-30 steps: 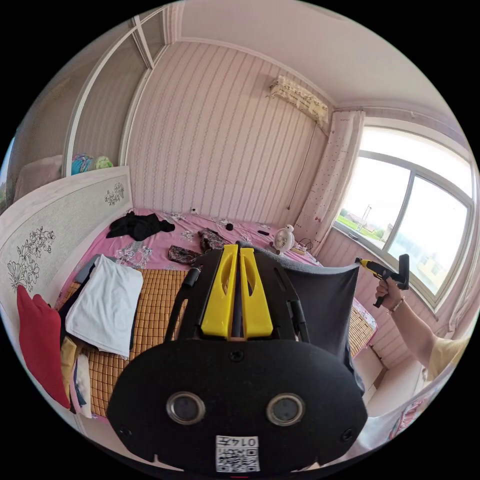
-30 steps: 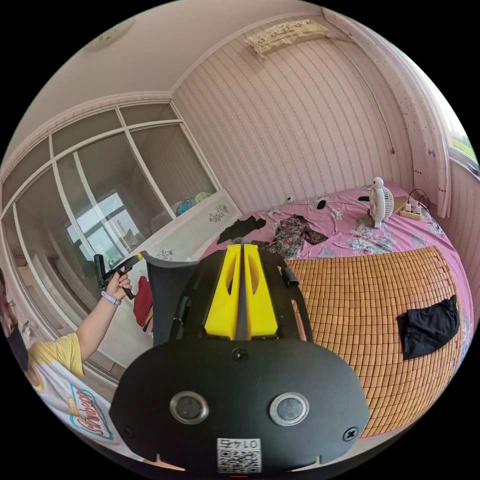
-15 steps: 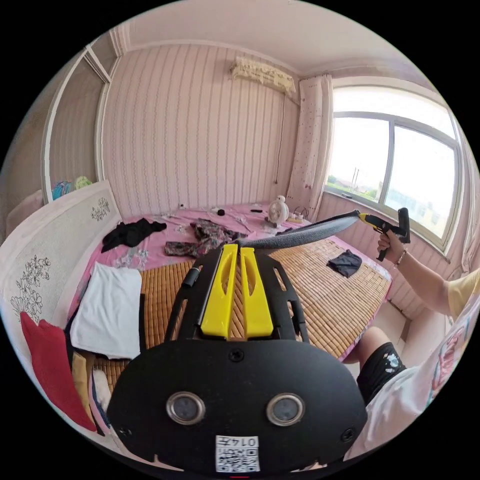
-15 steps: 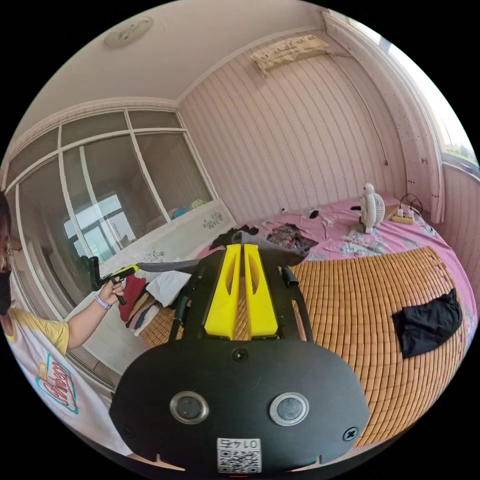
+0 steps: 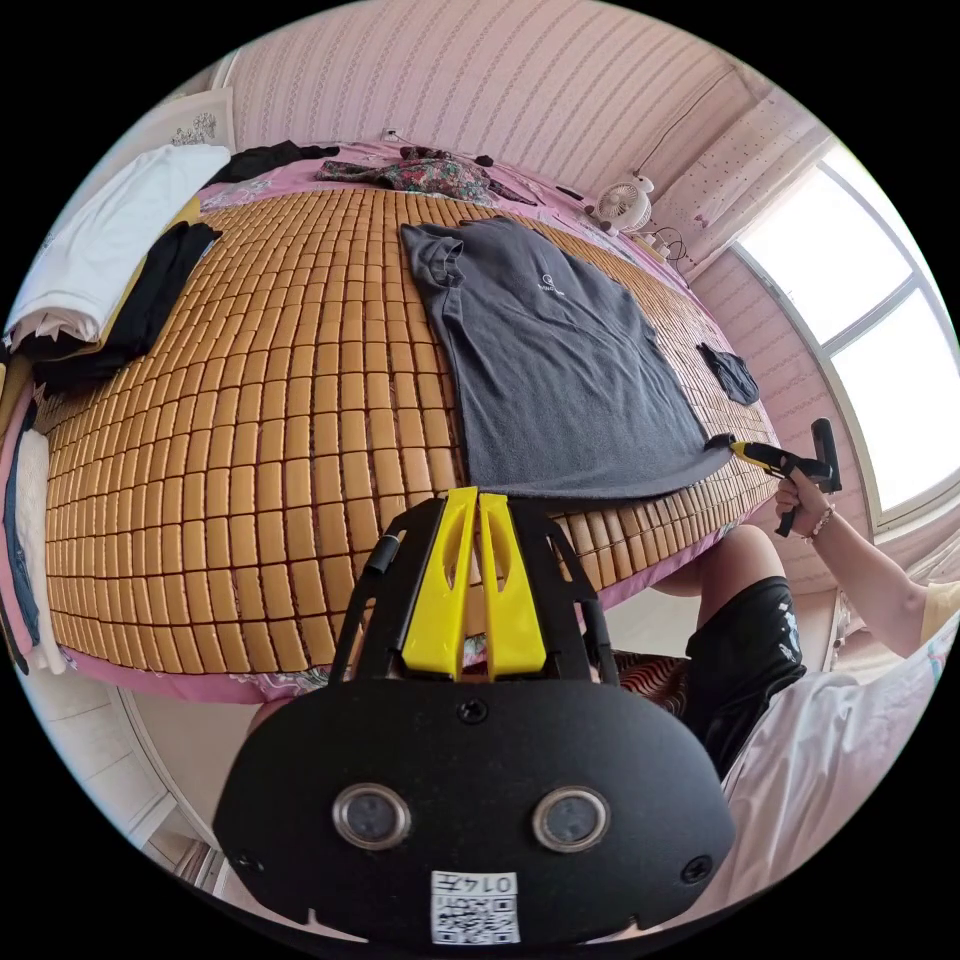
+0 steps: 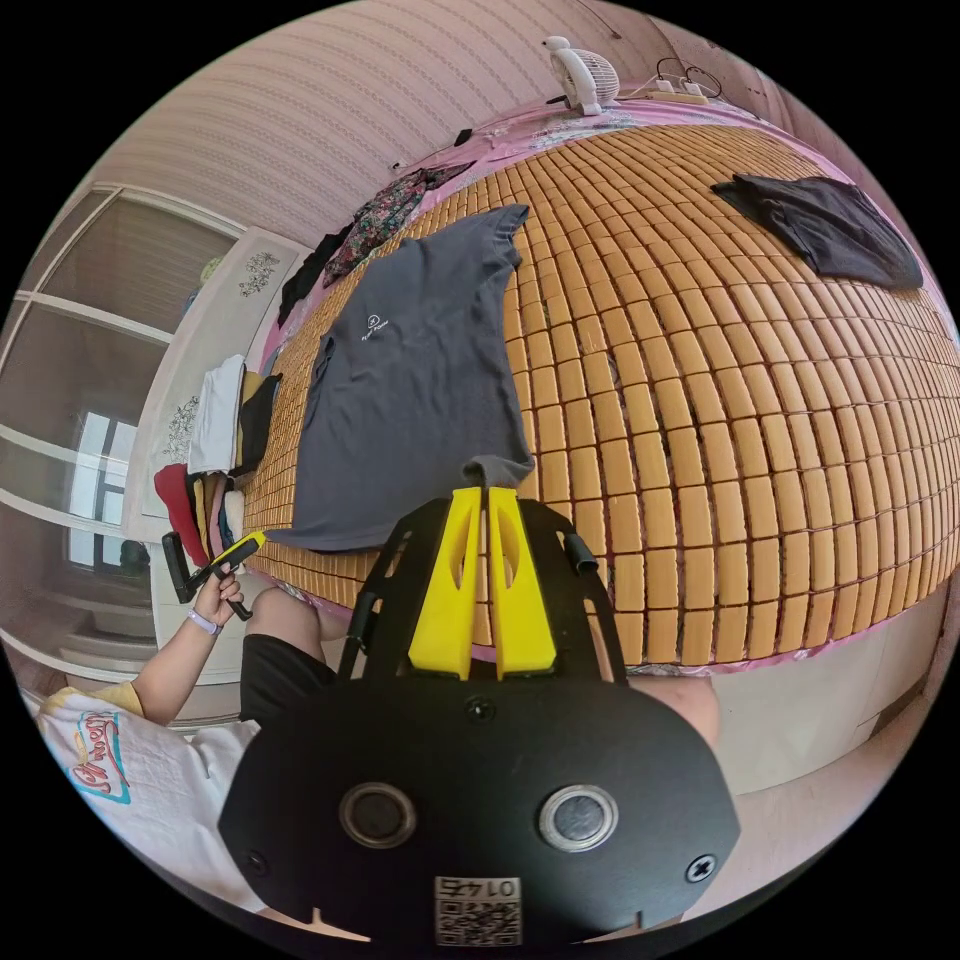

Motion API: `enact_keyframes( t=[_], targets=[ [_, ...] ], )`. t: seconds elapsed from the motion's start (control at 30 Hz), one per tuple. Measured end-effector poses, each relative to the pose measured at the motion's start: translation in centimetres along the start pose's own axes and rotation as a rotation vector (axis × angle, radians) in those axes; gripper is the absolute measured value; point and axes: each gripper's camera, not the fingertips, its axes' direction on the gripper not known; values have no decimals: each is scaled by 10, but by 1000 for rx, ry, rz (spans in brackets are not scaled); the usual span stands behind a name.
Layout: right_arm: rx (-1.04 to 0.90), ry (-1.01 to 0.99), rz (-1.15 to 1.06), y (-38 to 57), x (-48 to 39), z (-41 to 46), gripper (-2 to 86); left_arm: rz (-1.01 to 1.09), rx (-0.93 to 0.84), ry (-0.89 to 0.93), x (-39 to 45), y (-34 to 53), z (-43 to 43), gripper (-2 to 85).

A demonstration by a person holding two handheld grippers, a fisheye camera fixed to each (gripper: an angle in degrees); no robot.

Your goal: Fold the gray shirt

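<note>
Gray shirt (image 5: 560, 360) hem apparently between fingers (image 5: 478, 500)

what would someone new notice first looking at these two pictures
The gray shirt lies spread flat on the bamboo mat that covers the bed, its bottom hem at the near edge. Both tongs grip that hem, the left tongs at one corner and the right tongs at the other. A small black garment lies apart on the mat, and a stack of folded clothes sits by the headboard.
</note>
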Motion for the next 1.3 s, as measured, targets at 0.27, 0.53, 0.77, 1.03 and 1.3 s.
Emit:
enact_keyframes(
  t=[0.27, 0.53, 0.77, 1.03, 1.3],
  targets=[
    [-82, 2, 27, 8, 35, 10, 11, 101, -109, 4, 5, 33, 8, -7],
    [-180, 61, -15, 13, 54, 21, 32, 119, -219, -75, -8, 76, 9, -5],
    [-157, 190, -160, 2, 64, 5, 53, 24, -69, -27, -66, 96, -26, 22],
    [-134, 86, -513, -102, -33, 75, 69, 116, 61, 10, -79, 36, -14, 51],
    [-178, -69, -644, -239, -148, 236, 80, 199, 81, -67, -83, -46, 47, 63]
  ],
)
